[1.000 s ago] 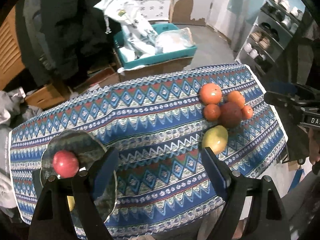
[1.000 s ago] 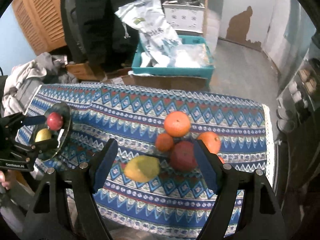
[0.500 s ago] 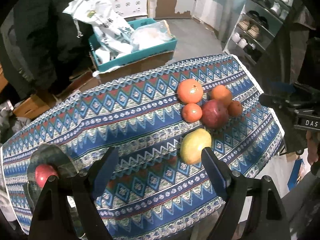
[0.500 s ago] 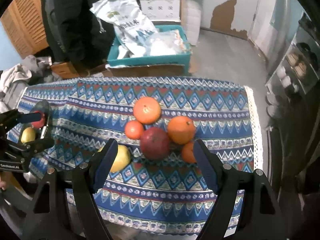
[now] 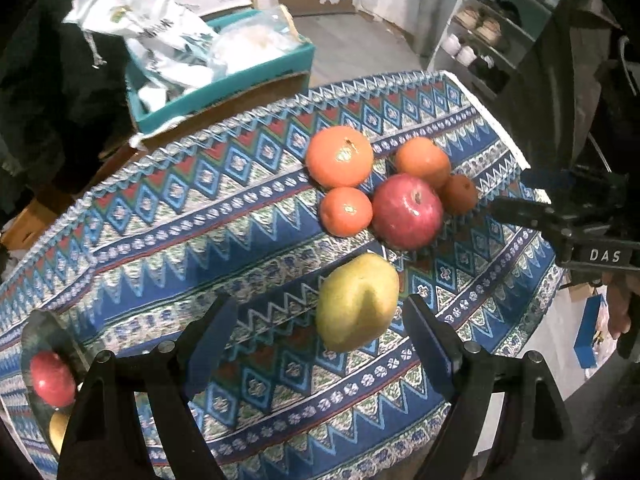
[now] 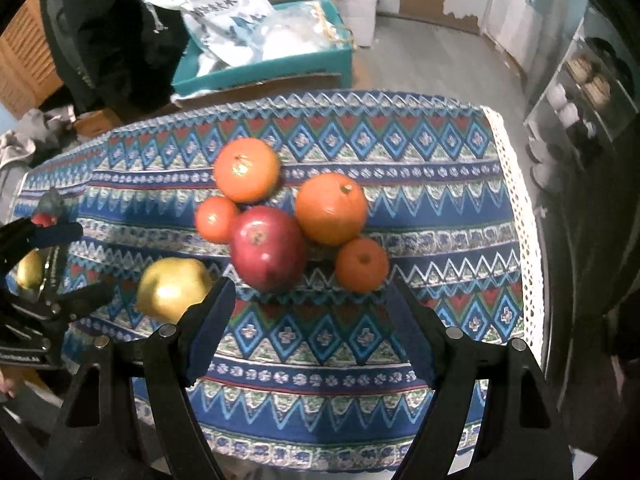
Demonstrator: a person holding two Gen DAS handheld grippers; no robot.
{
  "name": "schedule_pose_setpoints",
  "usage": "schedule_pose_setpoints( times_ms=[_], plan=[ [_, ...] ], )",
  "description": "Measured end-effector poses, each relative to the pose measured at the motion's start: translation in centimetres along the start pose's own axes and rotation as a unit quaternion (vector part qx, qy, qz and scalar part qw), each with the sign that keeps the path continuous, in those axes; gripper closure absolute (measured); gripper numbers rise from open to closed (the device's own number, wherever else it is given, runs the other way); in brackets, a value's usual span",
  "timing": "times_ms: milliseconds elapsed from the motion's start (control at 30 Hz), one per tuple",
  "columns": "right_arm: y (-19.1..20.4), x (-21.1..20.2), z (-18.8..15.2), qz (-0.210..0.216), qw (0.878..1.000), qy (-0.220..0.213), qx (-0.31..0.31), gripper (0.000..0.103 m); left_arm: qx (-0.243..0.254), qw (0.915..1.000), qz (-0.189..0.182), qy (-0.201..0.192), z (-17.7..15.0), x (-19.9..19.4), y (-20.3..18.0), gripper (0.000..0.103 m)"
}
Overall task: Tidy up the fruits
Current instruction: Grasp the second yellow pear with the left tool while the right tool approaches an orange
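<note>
Fruit sits clustered at the right of the patterned cloth (image 5: pixel 248 216): a pear (image 5: pixel 357 301) nearest, then a red apple (image 5: pixel 408 211) touching four oranges. Left gripper (image 5: pixel 320 340) and right gripper (image 6: pixel 310 326) both gape wide, holding nothing. Closing on the pear off-centre could roll it into the apple or toward the near edge.

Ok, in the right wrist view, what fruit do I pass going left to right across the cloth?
Yellow pear → small left orange → red apple → big right orange → small right orange. The top orange overlaps the small left one and the apple in that direction, so it is left out.
</note>
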State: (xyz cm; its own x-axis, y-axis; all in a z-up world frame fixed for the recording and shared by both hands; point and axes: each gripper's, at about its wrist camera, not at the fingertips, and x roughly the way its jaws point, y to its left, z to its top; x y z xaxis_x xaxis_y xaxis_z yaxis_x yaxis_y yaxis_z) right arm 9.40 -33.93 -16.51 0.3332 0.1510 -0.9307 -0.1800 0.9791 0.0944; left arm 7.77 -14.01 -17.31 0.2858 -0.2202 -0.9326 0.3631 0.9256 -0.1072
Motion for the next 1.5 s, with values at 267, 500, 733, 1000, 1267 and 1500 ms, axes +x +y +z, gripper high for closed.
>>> schedule_pose_setpoints(
  times_ms=[267, 500, 733, 1000, 1267, 1500],
  plan=[
    [-2.3, 1.8, -0.8, 0.002, 1.0, 0.017, 0.022, 0.024, 0.024, 0.999, -0.014, 0.036, 0.2, 4.1, -1.8, 0.017],
    [-3.3, 3.6, -0.9, -0.002, 0.999, 0.032, 0.022, 0.024, 0.036, 0.9967, -0.014, 0.071, 0.4, 7.3, -2.5, 0.017],
    [-4.0, 5.0, -0.5, -0.006, 0.999, 0.041, 0.021, 0.024, 0.02, 0.9954, -0.03, 0.089, 0.0, 9.1, -2.0, 0.017],
    [-4.3, 7.1, -0.4, -0.008, 0.999, 0.045, 0.004, 0.024, 0.034, 0.995, -0.035, 0.088, -0.5, 9.9, -2.6, 0.027],
    [-4.6, 8.8, -0.5, -0.01, 0.999, 0.046, -0.009, 0.027, 0.029, 0.9955, -0.043, 0.08, -1.4, 9.3, -2.6, 0.035],
    [-4.2, 9.5, -0.2, -0.018, 0.999, 0.043, -0.018, 0.041, -0.011, 0.9964, -0.039, 0.074, -2.2, 8.7, 0.9, 0.035]
  ],
)
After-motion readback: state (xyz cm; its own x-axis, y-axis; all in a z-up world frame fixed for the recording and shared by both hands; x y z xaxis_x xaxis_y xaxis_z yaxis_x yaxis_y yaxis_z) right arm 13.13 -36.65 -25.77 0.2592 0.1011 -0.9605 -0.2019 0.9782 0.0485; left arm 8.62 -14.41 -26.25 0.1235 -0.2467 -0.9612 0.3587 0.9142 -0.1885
